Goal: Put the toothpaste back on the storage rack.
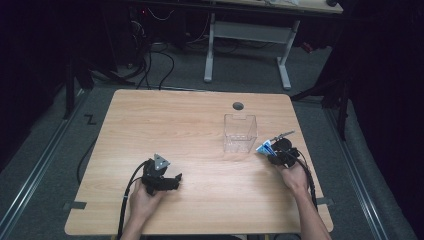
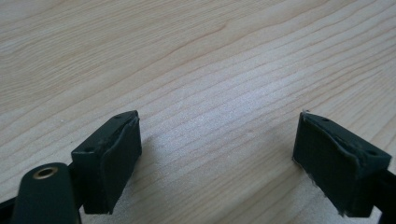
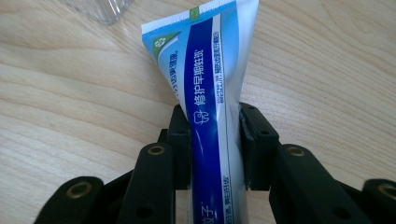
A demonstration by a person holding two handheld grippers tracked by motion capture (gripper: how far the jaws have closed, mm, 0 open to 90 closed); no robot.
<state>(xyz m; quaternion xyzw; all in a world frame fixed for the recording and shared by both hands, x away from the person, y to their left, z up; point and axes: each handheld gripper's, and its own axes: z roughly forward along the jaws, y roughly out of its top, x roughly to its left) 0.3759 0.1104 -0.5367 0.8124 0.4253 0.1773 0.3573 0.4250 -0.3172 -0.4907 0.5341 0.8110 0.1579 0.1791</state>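
The toothpaste tube [image 3: 212, 88] sits pinched across its middle in the right gripper [image 1: 274, 155], crimped end pointing toward the clear plastic box [image 1: 240, 133] just beside it, probably so it can be dropped in. Its cap end is hidden, so I can't tell how it hangs. The left gripper [image 2: 219, 163] rests spread wide on the wooden table [image 1: 190, 120], holding nothing.
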